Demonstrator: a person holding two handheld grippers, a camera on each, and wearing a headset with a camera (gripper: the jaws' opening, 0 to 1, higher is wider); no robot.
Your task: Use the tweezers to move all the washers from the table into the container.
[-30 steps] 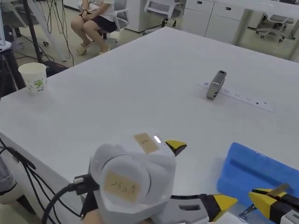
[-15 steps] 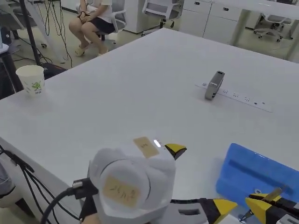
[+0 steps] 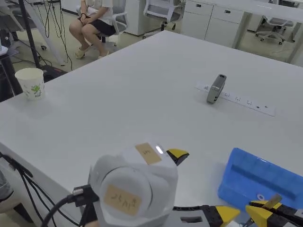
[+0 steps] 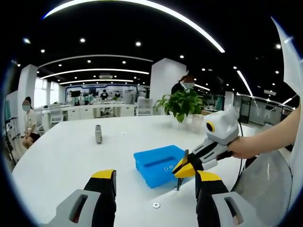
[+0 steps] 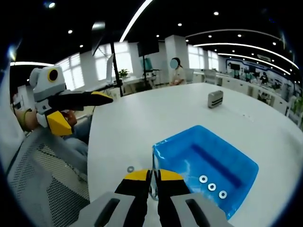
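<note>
Washers: three small silver metal washers (image 5: 212, 186) are lying in a row on the floor of the container. One loose washer (image 5: 130, 169) is lying flat on the bare desk, just beside the container's near corner. In the left gripper view the loose washer (image 4: 156, 205) is lying between that tool's two jaws.
Container: a shallow blue plastic container (image 5: 171, 156) is sitting on the wide white desk (image 3: 142, 94), close to the desk's near edge (image 3: 241, 175).
Tweezers: thin dark metal tweezers (image 5: 152, 189) are sticking out from between the right tool's jaws. Their tips are pointing down at the desk (image 4: 178, 183), right beside the container's corner and near the loose washer.
Right tool: the yellow-tipped right tool (image 5: 153, 176) is pinching the tweezers, its jaws drawn nearly together. A hand (image 4: 239, 146) is holding it tilted down over the container's near corner (image 4: 187, 168).
Left tool: the yellow-tipped left tool (image 4: 157, 174) is gaping wide and gripping nothing. It is hovering above the desk and facing the container (image 3: 203, 183).
Background: a white paper cup (image 3: 31, 82) is standing near the desk's far left edge. A grey block (image 3: 216, 87) is resting at one end of a white power strip (image 3: 246, 101).
</note>
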